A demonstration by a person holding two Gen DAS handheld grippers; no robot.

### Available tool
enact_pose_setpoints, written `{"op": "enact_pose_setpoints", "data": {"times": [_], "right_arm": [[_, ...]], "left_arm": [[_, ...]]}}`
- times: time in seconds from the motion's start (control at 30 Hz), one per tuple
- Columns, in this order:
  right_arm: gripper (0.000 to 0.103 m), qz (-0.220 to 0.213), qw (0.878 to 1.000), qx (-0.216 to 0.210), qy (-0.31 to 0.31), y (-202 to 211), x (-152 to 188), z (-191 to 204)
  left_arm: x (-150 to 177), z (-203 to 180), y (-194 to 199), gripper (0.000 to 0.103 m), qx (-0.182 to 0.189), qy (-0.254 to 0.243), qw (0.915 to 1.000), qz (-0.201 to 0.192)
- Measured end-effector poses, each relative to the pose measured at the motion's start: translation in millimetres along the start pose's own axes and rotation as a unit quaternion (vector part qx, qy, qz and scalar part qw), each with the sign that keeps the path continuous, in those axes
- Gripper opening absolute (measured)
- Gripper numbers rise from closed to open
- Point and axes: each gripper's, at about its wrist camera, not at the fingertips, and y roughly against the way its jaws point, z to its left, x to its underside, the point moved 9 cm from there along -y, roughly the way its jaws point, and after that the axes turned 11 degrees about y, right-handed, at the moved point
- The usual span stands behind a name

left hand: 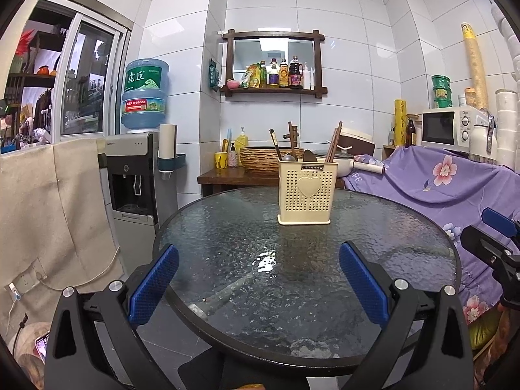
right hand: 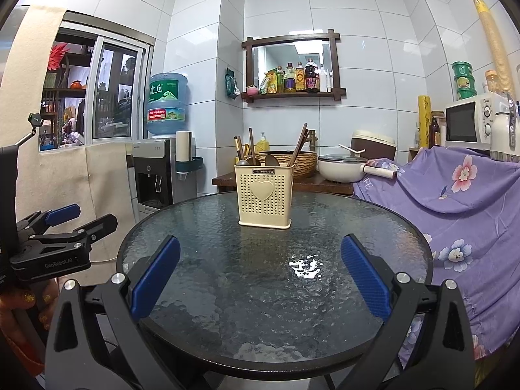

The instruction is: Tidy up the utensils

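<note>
A cream perforated utensil holder with a heart on its front stands upright at the far side of the round glass table. Spoons and chopsticks stick out of its top. My left gripper hovers open over the table's near edge, nothing between its blue pads. My right gripper is open too, empty, at the near edge. Each gripper shows at the side of the other's view: the right gripper, the left gripper.
A water dispenser stands left of the table. A purple flowered cloth covers furniture on the right. Behind the table, a wooden counter holds a woven basin, a white pot and bottles. A microwave sits far right.
</note>
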Motion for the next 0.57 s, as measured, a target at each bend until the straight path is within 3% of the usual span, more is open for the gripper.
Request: {"op": "enact_pose_setpoints", "data": {"times": [0.57], "right_arm": [[0.098,0.004,1.0,0.001,0.0,-0.9,3.5,0.3]], "left_arm": [[0.1,0.3,-0.6,0.097,0.0,0.0,1.0,0.005]]}}
